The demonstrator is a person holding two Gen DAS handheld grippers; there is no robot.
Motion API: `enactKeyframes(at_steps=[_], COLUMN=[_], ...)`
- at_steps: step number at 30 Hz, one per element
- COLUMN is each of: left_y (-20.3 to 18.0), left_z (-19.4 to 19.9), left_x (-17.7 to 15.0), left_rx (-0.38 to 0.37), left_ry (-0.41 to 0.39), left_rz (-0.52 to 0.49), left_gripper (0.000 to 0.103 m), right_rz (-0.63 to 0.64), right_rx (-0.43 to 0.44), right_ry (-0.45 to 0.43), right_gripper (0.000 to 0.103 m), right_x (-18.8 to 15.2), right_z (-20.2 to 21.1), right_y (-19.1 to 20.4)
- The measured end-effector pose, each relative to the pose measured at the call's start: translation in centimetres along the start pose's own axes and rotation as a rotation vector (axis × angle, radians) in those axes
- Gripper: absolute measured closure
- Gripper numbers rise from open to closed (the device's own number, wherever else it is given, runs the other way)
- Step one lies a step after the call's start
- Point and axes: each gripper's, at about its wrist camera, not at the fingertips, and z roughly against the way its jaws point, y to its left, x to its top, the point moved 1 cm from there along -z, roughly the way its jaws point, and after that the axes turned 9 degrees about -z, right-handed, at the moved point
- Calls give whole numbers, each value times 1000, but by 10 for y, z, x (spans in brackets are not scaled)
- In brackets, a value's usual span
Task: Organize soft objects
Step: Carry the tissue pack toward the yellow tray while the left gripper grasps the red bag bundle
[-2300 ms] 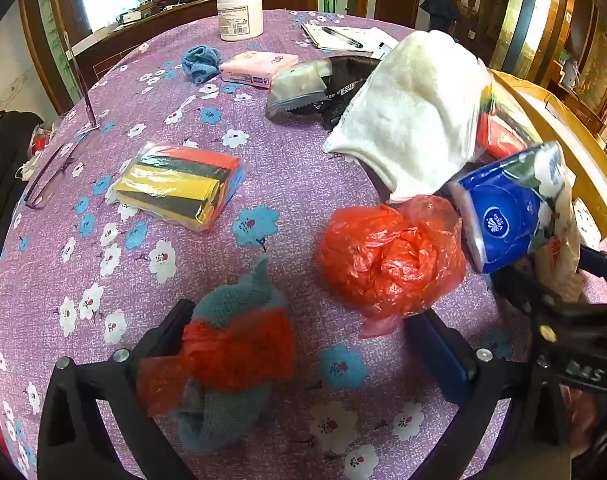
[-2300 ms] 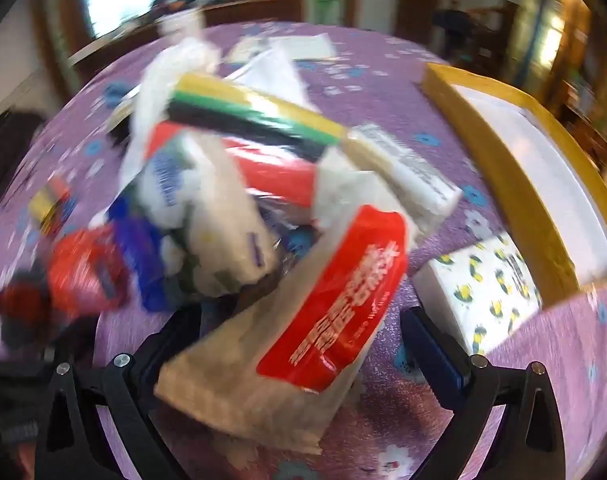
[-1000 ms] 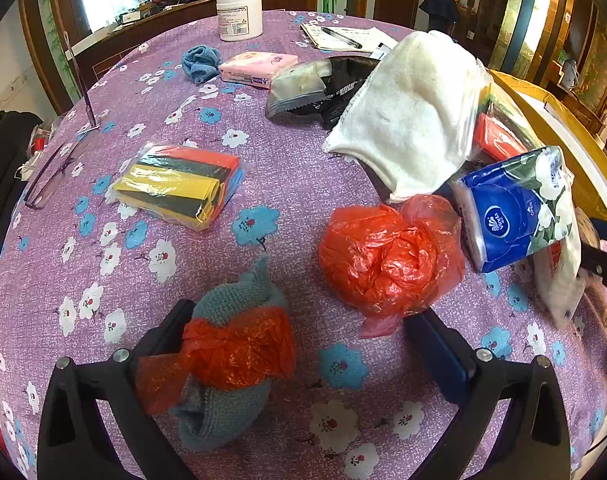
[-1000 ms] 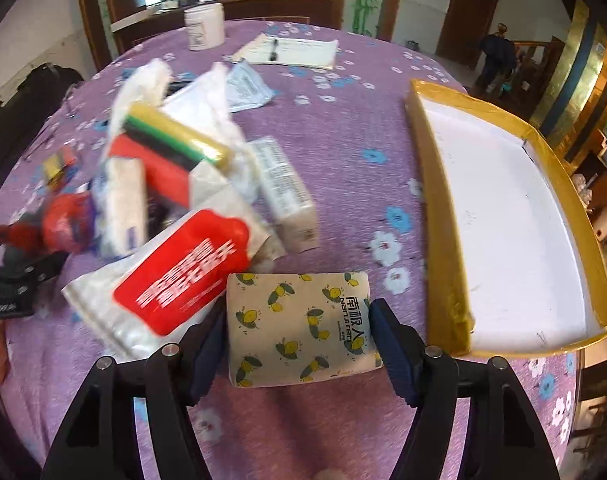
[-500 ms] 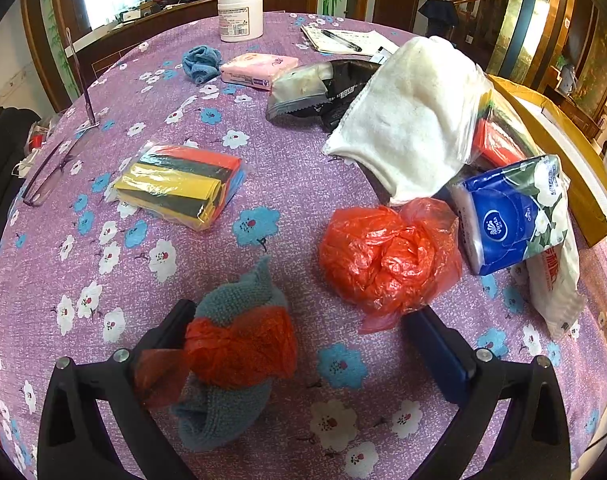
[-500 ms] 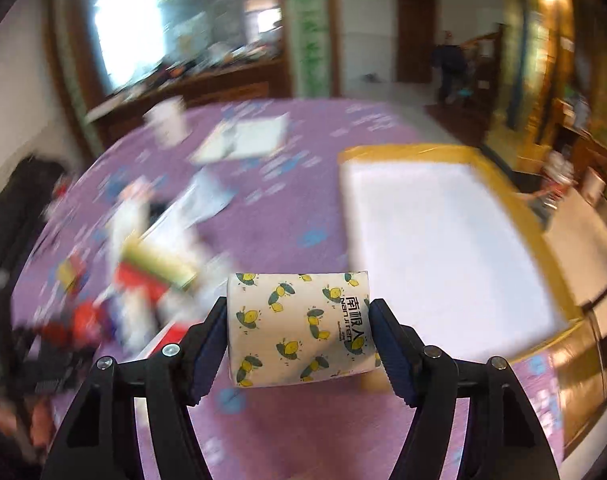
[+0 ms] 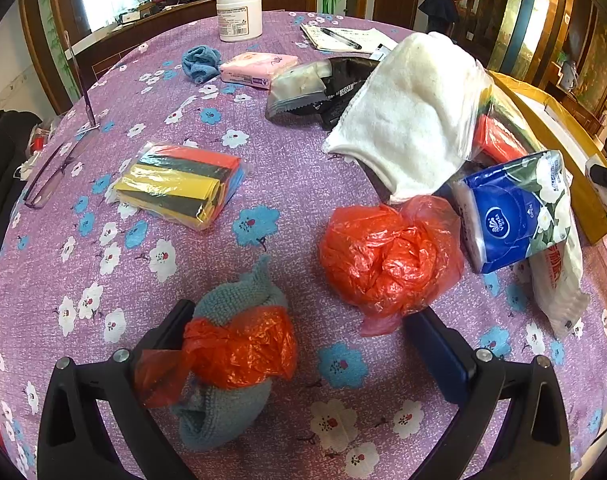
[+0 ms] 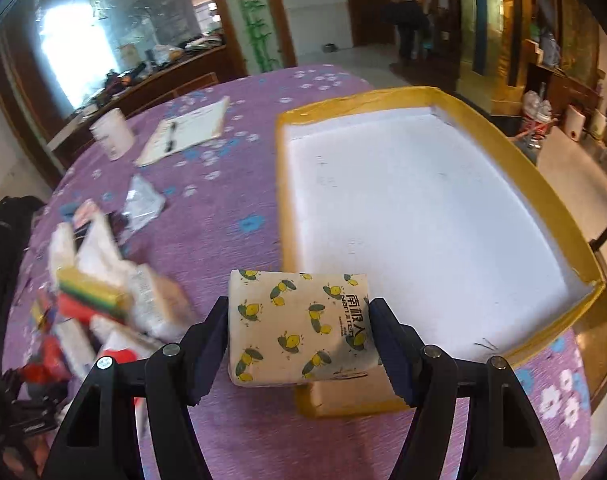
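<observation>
1. The right claw (image 8: 299, 340) pinches a cream tissue pack (image 8: 301, 326) printed with yellow lemons; both blue pads press its short sides, and the pack spans the whole gap between them.
2. The pack is held clear of the purple flowered counter (image 8: 231, 200). Its far right corner overlaps the near left corner of the yellow-rimmed tray (image 8: 543, 196), whose white floor stretches ahead and to the right of this claw.
3. Left of the right claw lies a blurred heap of packets, among them a striped sponge pack (image 8: 93, 290).
4. The left claw (image 7: 299, 344) stands spread wide, pinching nothing, low over the counter.
5. Against its left finger sits a grey-blue knitted cloth (image 7: 227, 360) wrapped in orange film; whether they touch, I cannot tell.
6. Just ahead of its right finger lies a crumpled orange plastic bag (image 7: 387, 256), close to the pad.
7. Further ahead and right of the left claw are a blue tissue pack (image 7: 507, 212) and a white towel (image 7: 407, 120); ahead left lies a bag of coloured sponges (image 7: 179, 184).
</observation>
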Motion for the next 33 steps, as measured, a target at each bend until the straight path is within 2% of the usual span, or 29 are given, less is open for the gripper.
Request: enactKeyframes(at_steps=[4, 8, 14, 18, 19, 21, 23, 24, 25, 27, 29, 30, 32, 33], left_y=[0, 9, 24, 27, 26, 20, 14, 13, 12, 9, 5, 1, -9, -15], left_z=[0, 5, 20, 36, 37, 30, 16, 9, 1, -8, -11, -9, -8, -10], left_x=[0, -1, -3, 10, 15, 21, 27, 28, 30, 33, 36, 37, 40, 40], left_rx=[-3, -57, -153, -143, -164, -194, -160, -149, -150, -209, -191, -191, -173, -157], left_ry=[-1, -18, -24, -56, -56, -41, -15, -5, 16, 33, 17, 2, -25, -32], left_rz=[2, 50, 99, 43, 32, -2, -40, -47, -50, -59, -74, -87, -132, -156], left_gripper=[0, 0, 0, 0, 0, 0, 1, 5, 13, 18, 20, 26, 28, 34], right_rz=[8, -19, 30, 30, 30, 22, 13, 9, 3, -3, -13, -21, -39, -48], right_rx=[95, 196, 203, 228, 232, 241, 251, 252, 253, 252, 247, 246, 247, 247], right_ry=[51, 83, -22, -38, -42, -53, -56, -56, -58, -64, -75, -78, -76, -74], right_gripper=[30, 30, 30, 30, 30, 30, 30, 30, 30, 30, 30, 30, 30, 30], right_x=[-7, -7, 7, 22, 25, 32, 35, 36, 38, 41, 40, 40, 38, 37], right_z=[-2, -1, 22, 19, 18, 14, 12, 12, 13, 15, 19, 20, 19, 18], right_y=[26, 39, 64, 77, 79, 88, 89, 89, 90, 89, 83, 79, 72, 68])
